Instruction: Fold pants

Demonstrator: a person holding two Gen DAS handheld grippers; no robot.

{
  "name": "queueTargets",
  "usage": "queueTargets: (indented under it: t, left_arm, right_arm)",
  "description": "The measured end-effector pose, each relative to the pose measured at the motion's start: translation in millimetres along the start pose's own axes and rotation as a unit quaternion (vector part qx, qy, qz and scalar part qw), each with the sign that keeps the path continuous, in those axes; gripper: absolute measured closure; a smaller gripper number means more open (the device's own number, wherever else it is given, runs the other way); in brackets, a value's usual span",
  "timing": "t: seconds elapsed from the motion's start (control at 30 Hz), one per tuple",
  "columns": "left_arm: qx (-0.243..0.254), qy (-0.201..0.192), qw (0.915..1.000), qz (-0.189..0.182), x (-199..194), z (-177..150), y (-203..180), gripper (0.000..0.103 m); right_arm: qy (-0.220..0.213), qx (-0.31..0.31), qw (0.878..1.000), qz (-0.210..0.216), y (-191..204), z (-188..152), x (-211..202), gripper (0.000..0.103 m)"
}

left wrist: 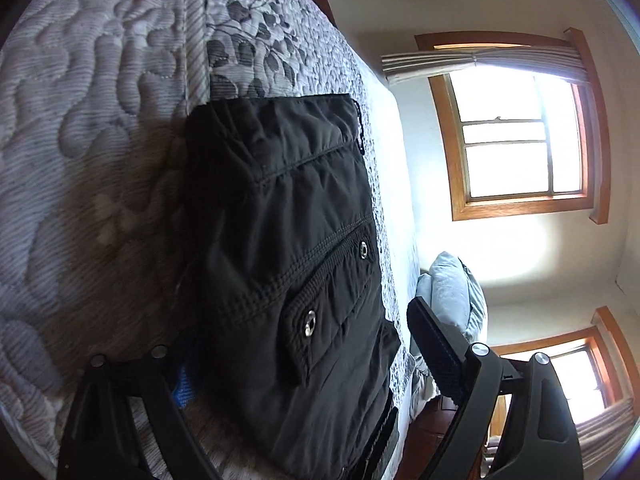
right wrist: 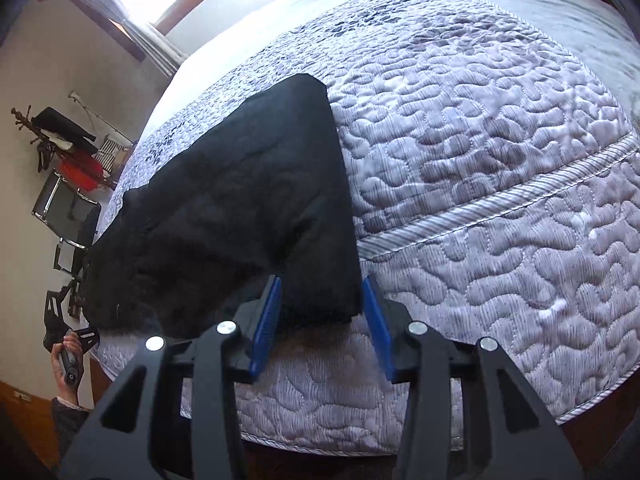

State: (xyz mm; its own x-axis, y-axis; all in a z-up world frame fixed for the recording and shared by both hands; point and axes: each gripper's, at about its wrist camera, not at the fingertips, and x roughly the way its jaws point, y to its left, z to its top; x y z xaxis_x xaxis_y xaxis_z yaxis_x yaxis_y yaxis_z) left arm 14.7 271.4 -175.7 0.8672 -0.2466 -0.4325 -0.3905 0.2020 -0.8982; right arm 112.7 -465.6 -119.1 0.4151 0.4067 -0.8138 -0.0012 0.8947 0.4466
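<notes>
Black pants (left wrist: 288, 216) lie folded into a thick bundle on the quilted grey bedspread (left wrist: 92, 152), with a snap pocket flap facing up. My left gripper (left wrist: 296, 328) is open wide, its fingers (left wrist: 440, 344) straddling the near end of the bundle without pressing on it. In the right wrist view the pants (right wrist: 240, 204) stretch away to the left. My right gripper (right wrist: 320, 280) is open, with the near corner of the bundle between its blue pads (right wrist: 266, 320), which stand just off the cloth.
The bedspread (right wrist: 480, 160) runs far right and ends at the bed's near edge. A person's hand (right wrist: 66, 356) holds the other gripper at lower left. A chair (right wrist: 68, 208) and a coat rack (right wrist: 60, 136) stand by the wall. Light blue bedding (left wrist: 452, 292) and windows (left wrist: 516, 136) lie beyond the bed.
</notes>
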Motion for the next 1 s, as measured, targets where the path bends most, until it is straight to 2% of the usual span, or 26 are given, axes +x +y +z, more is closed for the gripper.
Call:
queueTargets:
  t: [0.13, 0.37, 0.4, 0.43, 0.47, 0.5, 0.53, 0.67, 0.73, 0.83, 1.0]
  left_arm:
    - [0.001, -0.001, 1.0000, 0.009, 7.0, 2.7, -3.9, 0.009]
    - [0.011, 0.002, 0.9994, 0.034, 28.9, 3.7, -23.5, 0.006]
    - [0.021, 0.003, 0.9990, 0.038, 30.9, 2.4, -27.7, 0.012]
    - [0.031, 0.004, 0.9981, 0.053, 33.7, 1.3, -31.5, 0.030]
    - [0.035, 0.003, 0.9974, 0.063, 31.8, -2.5, -32.4, 0.039]
    - [0.040, 0.000, 0.9963, 0.077, 34.0, -5.2, -35.6, 0.057]
    - [0.045, -0.002, 0.9958, 0.080, 33.6, -5.4, -34.0, 0.062]
    - [0.042, -0.013, 0.9963, 0.074, 29.6, -8.8, -33.6, 0.075]
    - [0.056, -0.021, 0.9961, 0.064, 26.3, -14.0, -41.3, 0.083]
    - [0.100, -0.034, 0.9928, 0.057, 17.1, -19.1, -61.7, 0.087]
    - [0.162, -0.042, 0.9856, 0.021, 14.3, -36.4, -106.4, 0.088]
  right_arm:
    - [0.002, -0.023, 1.000, -0.018, 8.7, 1.9, -0.3, 0.060]
    - [-0.005, -0.017, 1.000, -0.009, 8.1, 5.8, -3.4, 0.058]
    - [-0.005, -0.017, 1.000, -0.010, 7.6, 5.9, -3.6, 0.057]
    - [-0.005, -0.017, 1.000, -0.012, 7.2, 5.7, -3.5, 0.057]
    - [-0.005, -0.016, 1.000, -0.012, 6.8, 5.1, -3.6, 0.057]
    - [-0.005, -0.015, 1.000, -0.012, 5.7, 4.8, -3.3, 0.057]
    - [-0.006, -0.013, 1.000, -0.013, 5.3, 4.2, -3.7, 0.057]
    - [-0.007, -0.004, 1.000, -0.015, 1.3, 2.1, -4.0, 0.054]
    - [-0.008, -0.002, 1.000, -0.017, 0.5, 1.2, -5.1, 0.052]
    - [-0.011, 0.000, 1.000, -0.015, -0.9, 0.8, -7.8, 0.050]
    - [-0.019, 0.007, 1.000, -0.008, -2.9, 1.2, -11.9, 0.050]
